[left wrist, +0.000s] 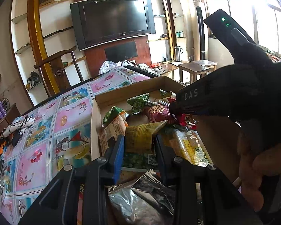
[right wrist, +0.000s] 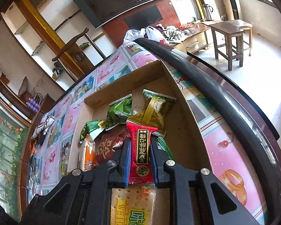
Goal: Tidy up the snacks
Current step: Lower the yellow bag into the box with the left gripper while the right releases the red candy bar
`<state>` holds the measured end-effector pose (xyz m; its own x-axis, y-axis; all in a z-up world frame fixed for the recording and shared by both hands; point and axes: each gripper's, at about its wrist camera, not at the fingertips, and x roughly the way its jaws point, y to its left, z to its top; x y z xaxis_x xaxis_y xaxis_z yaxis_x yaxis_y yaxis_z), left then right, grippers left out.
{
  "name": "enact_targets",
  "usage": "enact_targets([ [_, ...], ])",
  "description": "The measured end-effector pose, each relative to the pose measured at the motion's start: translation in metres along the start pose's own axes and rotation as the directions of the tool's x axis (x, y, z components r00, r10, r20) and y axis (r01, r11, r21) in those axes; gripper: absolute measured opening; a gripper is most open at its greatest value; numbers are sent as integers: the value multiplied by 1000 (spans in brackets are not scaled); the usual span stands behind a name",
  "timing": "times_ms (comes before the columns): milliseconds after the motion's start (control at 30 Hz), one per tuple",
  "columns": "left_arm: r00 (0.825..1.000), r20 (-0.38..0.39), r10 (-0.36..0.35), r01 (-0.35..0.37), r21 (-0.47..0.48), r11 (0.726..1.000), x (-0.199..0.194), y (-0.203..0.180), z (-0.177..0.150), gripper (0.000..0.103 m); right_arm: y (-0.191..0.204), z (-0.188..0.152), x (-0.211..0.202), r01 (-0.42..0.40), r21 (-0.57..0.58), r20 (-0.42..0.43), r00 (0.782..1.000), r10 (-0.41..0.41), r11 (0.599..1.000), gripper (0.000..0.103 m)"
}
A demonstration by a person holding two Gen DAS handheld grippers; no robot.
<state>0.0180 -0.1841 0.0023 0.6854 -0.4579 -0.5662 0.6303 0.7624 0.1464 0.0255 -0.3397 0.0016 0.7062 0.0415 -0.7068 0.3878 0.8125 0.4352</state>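
Observation:
An open cardboard box on the table holds several snack packets. My left gripper is low over the box, shut on a yellow packet whose green end shows between the blue pads. A cracker pack and a silver foil bag lie beside and below it. In the right wrist view my right gripper is shut on a red packet with a black label, held lengthwise over the box. Green packets and a gold packet lie beyond it. A hand holds the right gripper at the box's right side.
The box stands on a table with a floral cloth and a dark raised rim. A patterned cloth lies at the table's left. A wooden chair stands behind the table, and stools stand on the floor to the right.

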Motion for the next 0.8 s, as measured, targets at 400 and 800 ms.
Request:
enact_targets([
  [400, 1000, 6, 12, -12, 19, 1000, -3, -5, 0, 32, 7, -1, 1, 27, -29, 8, 1000, -26, 999, 20],
  [800, 1000, 20, 16, -17, 47, 999, -7, -11, 0, 45, 10, -1, 0, 37, -43, 9, 999, -36, 998, 21],
])
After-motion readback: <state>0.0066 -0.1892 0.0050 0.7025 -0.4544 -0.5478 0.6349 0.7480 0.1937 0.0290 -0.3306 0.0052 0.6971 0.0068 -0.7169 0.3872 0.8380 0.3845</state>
